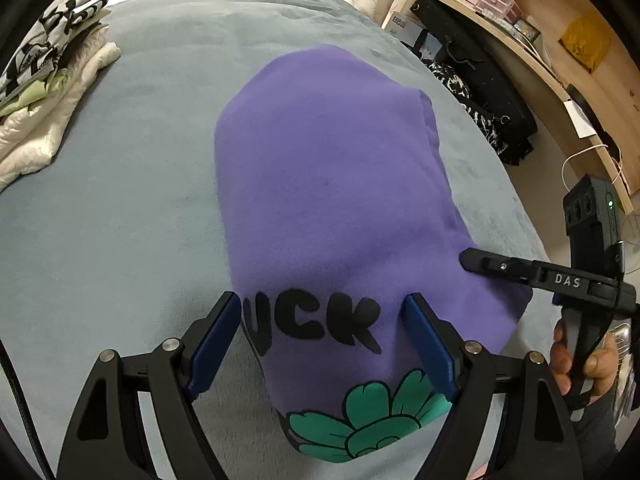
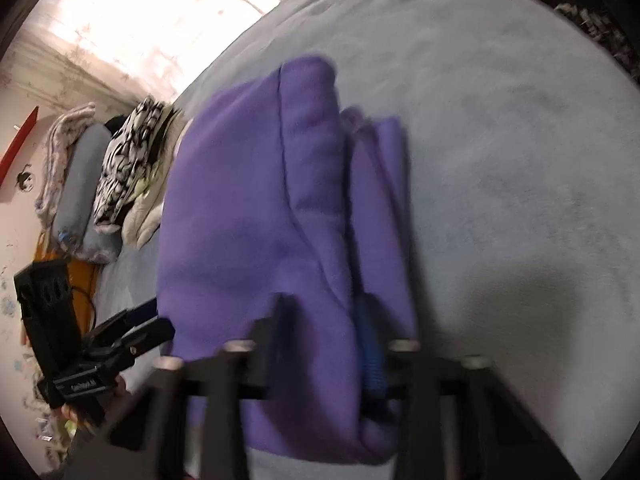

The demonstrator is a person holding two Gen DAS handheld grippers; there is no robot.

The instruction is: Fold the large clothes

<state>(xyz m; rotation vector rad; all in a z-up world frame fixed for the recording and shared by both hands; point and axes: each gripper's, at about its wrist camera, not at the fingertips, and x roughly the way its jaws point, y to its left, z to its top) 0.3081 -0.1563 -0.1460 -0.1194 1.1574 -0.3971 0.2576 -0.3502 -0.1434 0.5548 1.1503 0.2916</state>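
Left tongs [image 1: 322, 322] gape over the purple sweatshirt's [image 1: 320, 184] near end; right tongs [image 2: 320, 332] pinch its bed-edge [image 1: 120, 184] side; long axis runs away.

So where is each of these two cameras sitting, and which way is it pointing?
Left wrist: sits on the left gripper, looking forward along its open jaws over the purple garment on the grey bed; the right gripper and its holding hand show at the right.
Right wrist: sits on the right gripper, looking across the garment's folded layers; the picture is blurred, and the left gripper shows at the left.
Shared: the garment, the bed and the stack of folded clothes.
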